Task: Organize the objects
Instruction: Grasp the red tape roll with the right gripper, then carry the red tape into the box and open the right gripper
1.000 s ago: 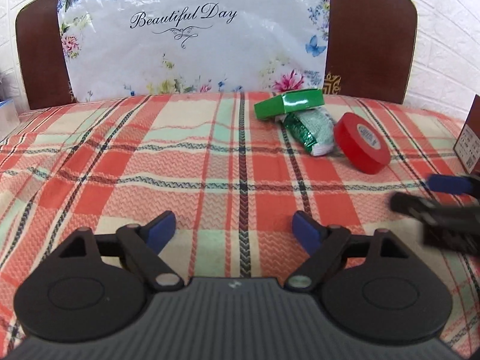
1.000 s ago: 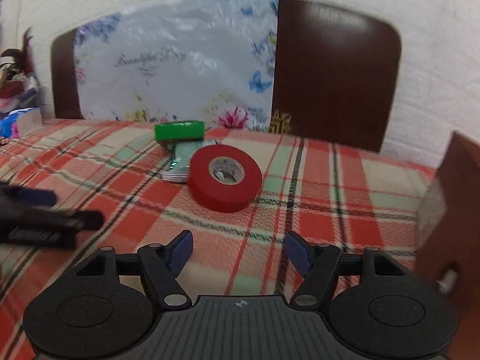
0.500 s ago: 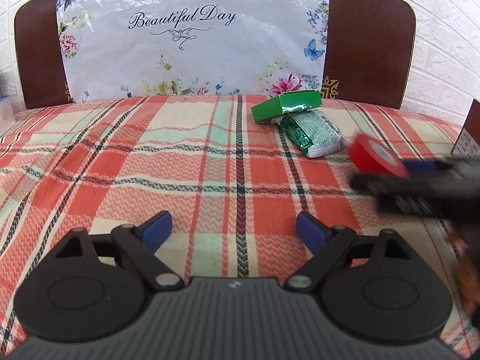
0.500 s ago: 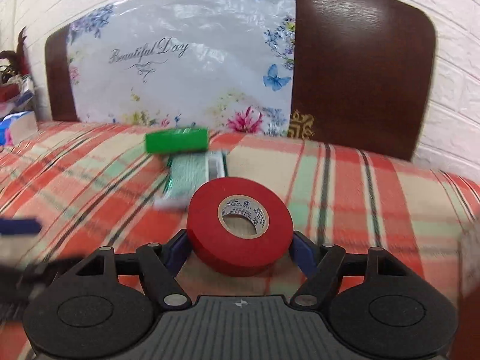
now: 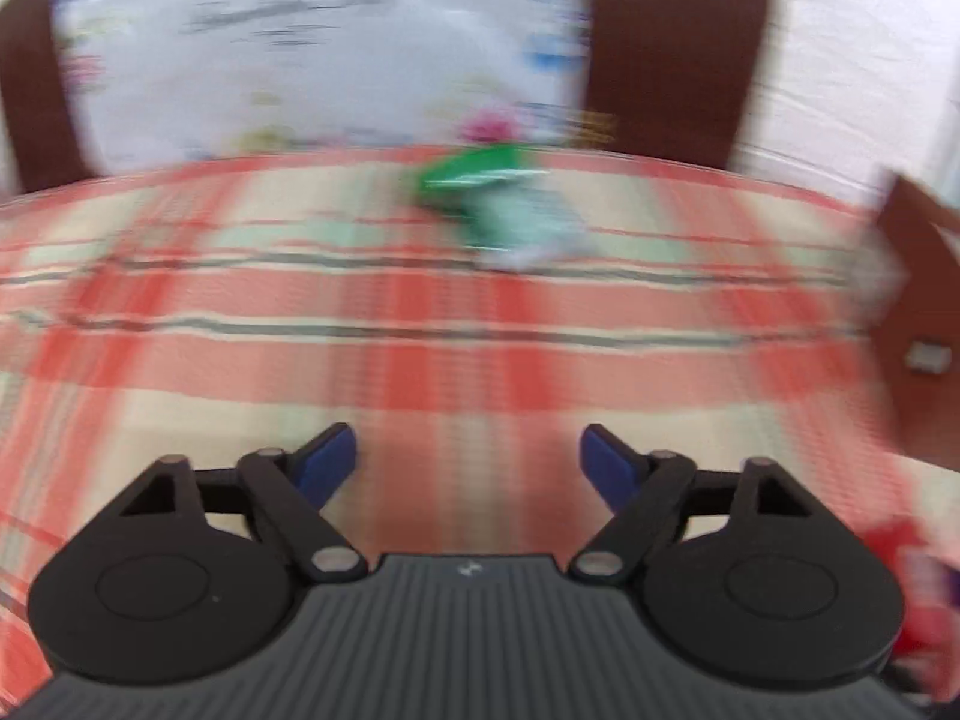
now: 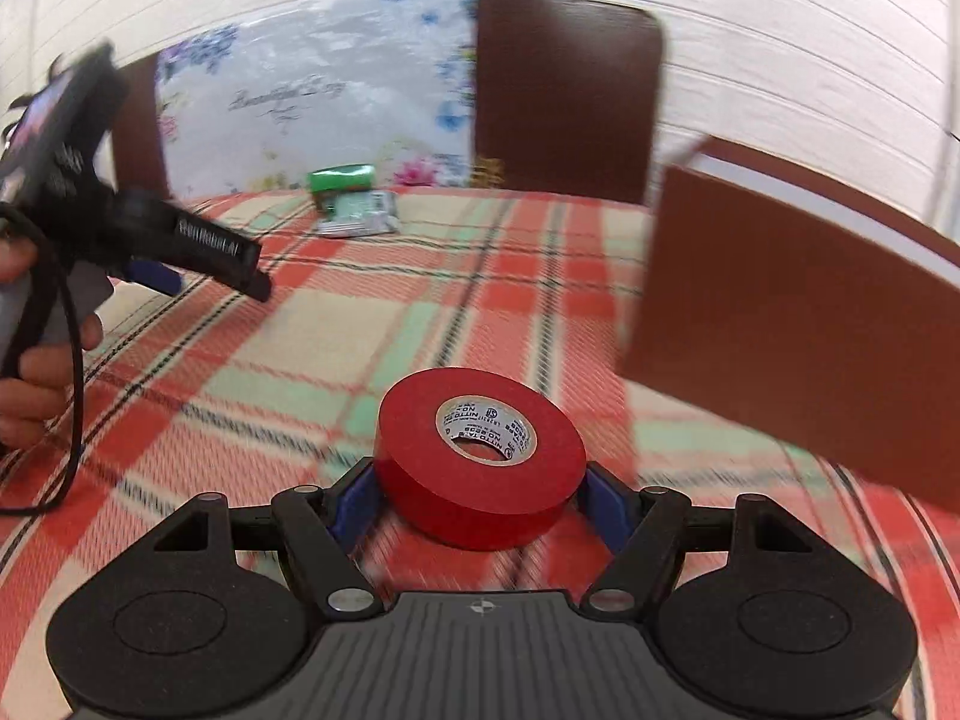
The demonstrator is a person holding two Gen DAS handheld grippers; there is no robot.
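Right wrist view: the right tool (image 6: 480, 501) grips a roll of red tape (image 6: 480, 462), one blue pad pressed to each side of its rim, so the roll rides flat with its cardboard core facing up. It is held above the plaid cloth (image 6: 336, 330) close to the open brown box (image 6: 792, 330), which stands just to the right; judged from the task, the box is the likely destination. The remaining objects, a green box (image 6: 341, 179) resting on the far end of a green and silver packet (image 6: 359, 217), lie well apart at the far edge of the cloth, before the floral bag (image 6: 312, 108) and dark headboard (image 6: 570, 96). The left tool (image 6: 198, 267) hangs at the left in a person's hand (image 6: 36, 360). Left wrist view, heavily blurred: the left tool (image 5: 468, 462) has nothing between its pads, and its jaws are closing from a wide setting while it faces the green box (image 5: 474, 174), probably its next target
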